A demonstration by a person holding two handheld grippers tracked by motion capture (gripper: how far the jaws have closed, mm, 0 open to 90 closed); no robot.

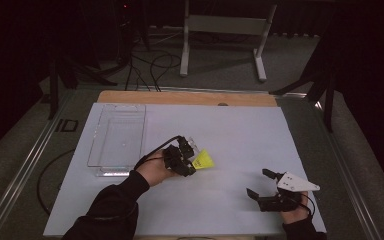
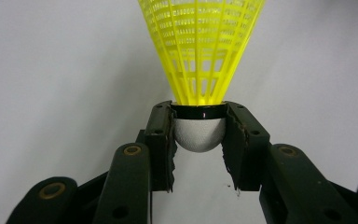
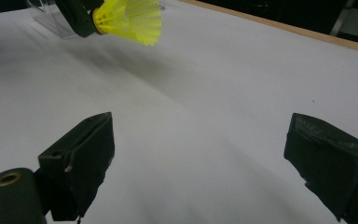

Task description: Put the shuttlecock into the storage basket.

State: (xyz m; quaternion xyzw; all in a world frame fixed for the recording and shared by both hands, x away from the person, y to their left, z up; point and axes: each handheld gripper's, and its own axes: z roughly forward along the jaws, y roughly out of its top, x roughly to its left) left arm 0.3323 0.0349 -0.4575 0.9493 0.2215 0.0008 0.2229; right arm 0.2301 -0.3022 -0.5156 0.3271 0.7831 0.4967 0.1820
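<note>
High view first: the left gripper [image 1: 189,159] has the yellow plastic mesh shuttlecock [image 1: 203,160] pinched by its base, skirt pointing to the right, near the middle of the white worktop [image 1: 240,135]. The clear rectangular plastic tray [image 1: 116,137] sits just to the left of that hand, so my guess is that's where the shuttlecock is headed. The right gripper [image 1: 259,184] is parked near the front right of the worktop, jaws spread wide with nothing in them.

Left gripper view: the jaws are clamped on the shuttlecock's [image 2: 200,60] black band, right above the rounded white cork, which pokes out below the pads. It's a rim grip, not a deep one, so I'd keep the squeeze steady and not swing fast, or the round nose could pivot or slip out. I'd carry it level, get well over the tray wall, and let go low inside.

Right gripper view: wide-open jaws over bare worktop, and farther off the shuttlecock [image 3: 133,19] in the other gripper, clear of the surface with the tray [image 3: 51,21] behind it. I'd just leave the right hand out of the way.
</note>
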